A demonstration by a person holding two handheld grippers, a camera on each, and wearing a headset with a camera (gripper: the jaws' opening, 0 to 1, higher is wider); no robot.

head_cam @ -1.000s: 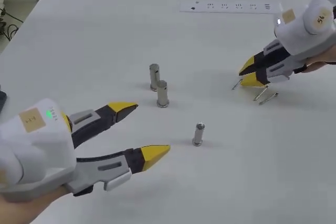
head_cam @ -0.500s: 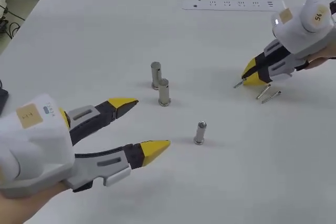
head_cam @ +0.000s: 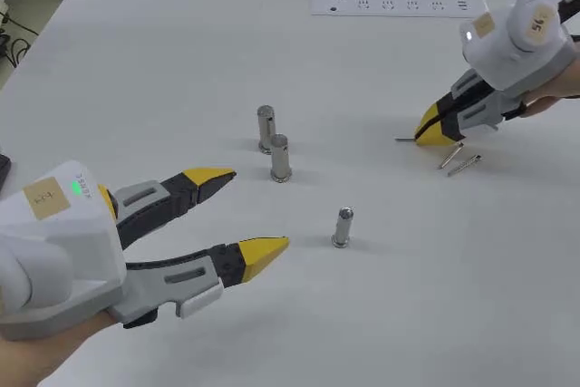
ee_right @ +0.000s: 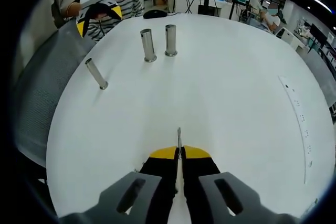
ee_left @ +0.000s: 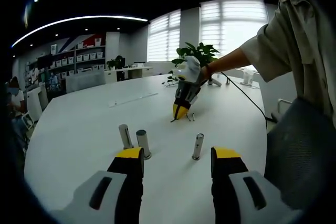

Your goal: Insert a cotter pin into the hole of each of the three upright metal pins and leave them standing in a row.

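We hold the left gripper (head_cam: 246,210) at the near left, over the white bench (head_cam: 163,43). Its yellow-tipped jaws are spread apart with nothing between them, and they point toward the three short upright steel pins.

The far steel pin (head_cam: 265,126) and the middle steel pin (head_cam: 280,158) stand just beside each other. The near steel pin (head_cam: 342,227) stands apart from them, to the right and closer to us. We see no wire through any of the three, and their holes are too small to make out.

Further right, the right gripper (head_cam: 433,130) is tipped down to the bench with its jaws pressed together on a thin wire cotter pin (ee_right: 179,141), whose free end sticks out to the left. Two spare cotter pins (head_cam: 458,160) lie just beside it on the right. A white power strip (head_cam: 399,6) lies at the far edge.

We judge that we are at the first insertion, with the cotter pin gripped but not yet carried over. Next we should bring it left to one steel pin, steady that pin with the left gripper, and line the wire up squarely with the cross hole. A skewed approach could topple the pin.
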